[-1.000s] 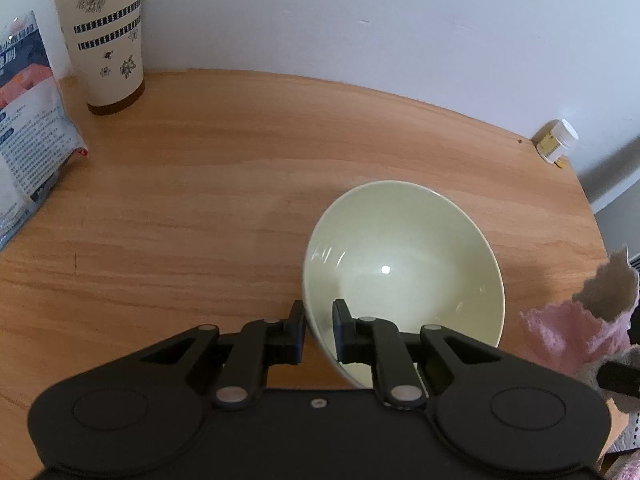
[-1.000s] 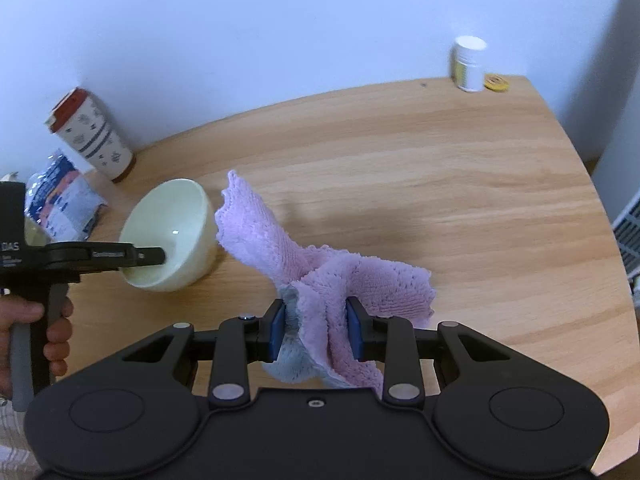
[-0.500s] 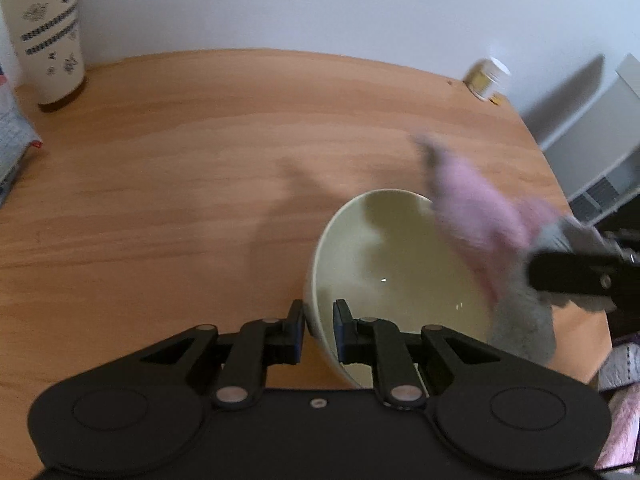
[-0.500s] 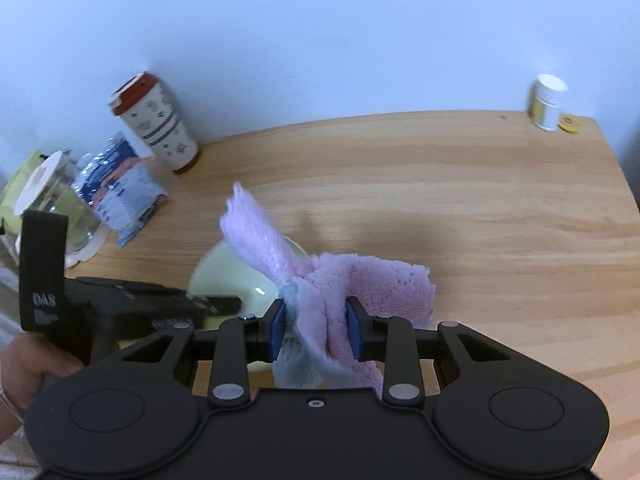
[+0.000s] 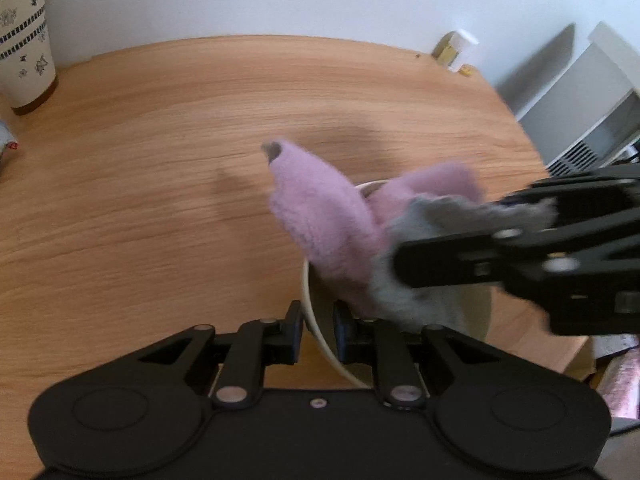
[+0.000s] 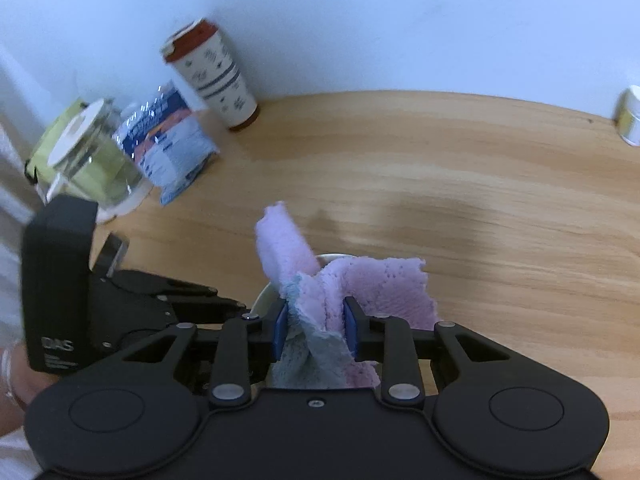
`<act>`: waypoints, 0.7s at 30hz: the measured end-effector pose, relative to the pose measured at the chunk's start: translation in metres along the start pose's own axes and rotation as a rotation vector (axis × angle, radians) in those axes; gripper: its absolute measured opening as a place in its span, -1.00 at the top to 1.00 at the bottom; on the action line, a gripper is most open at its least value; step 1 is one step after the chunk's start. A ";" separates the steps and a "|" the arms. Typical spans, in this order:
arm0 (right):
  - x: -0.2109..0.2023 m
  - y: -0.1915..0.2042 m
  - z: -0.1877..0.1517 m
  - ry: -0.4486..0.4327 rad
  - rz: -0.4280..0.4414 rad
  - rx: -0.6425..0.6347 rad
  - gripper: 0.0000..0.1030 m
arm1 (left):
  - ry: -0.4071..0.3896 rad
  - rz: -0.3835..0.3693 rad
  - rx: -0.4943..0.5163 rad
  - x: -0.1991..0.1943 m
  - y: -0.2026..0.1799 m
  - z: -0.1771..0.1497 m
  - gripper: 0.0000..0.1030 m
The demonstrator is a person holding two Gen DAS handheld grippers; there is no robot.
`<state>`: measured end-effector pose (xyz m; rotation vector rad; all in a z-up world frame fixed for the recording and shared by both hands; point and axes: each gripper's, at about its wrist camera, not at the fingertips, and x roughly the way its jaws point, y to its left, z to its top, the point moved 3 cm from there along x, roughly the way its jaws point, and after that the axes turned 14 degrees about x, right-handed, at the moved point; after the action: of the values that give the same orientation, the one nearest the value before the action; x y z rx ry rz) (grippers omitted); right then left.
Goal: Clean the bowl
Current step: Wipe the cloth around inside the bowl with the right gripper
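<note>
A pale green bowl (image 5: pixel 316 324) is gripped by its near rim in my left gripper (image 5: pixel 318 326), one finger outside the wall and one inside. My right gripper (image 6: pixel 316 330) is shut on a pink and grey cloth (image 6: pixel 340 292) and holds it over and down into the bowl. In the left wrist view the cloth (image 5: pixel 336 232) fills most of the bowl, with the right gripper (image 5: pixel 404 258) coming in from the right. In the right wrist view only a sliver of the bowl's rim (image 6: pixel 262 300) shows beside the cloth.
A wooden table (image 5: pixel 140 184) lies under the bowl. A patterned paper cup (image 6: pixel 212 76), a blue snack bag (image 6: pixel 168 144) and a glass jar (image 6: pixel 92 156) stand at its far left. A small white bottle (image 5: pixel 456 50) stands at the far right by the wall.
My right gripper has brought the cloth leftward and down from beside the bowl into it. The left gripper keeps its hold on the bowl's rim.
</note>
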<state>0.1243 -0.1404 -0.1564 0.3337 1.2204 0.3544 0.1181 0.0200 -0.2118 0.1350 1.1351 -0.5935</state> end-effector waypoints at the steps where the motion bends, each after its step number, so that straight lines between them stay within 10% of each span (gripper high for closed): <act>1: 0.006 0.001 0.001 0.016 0.003 -0.009 0.38 | 0.000 -0.002 0.005 0.000 0.001 -0.001 0.68; 21: 0.057 0.009 0.012 0.200 0.015 -0.153 0.41 | 0.012 0.017 0.177 -0.009 -0.007 -0.005 0.62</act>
<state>0.1516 -0.1079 -0.1967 0.1782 1.3772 0.5010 0.1081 0.0191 -0.2042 0.3001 1.0912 -0.6783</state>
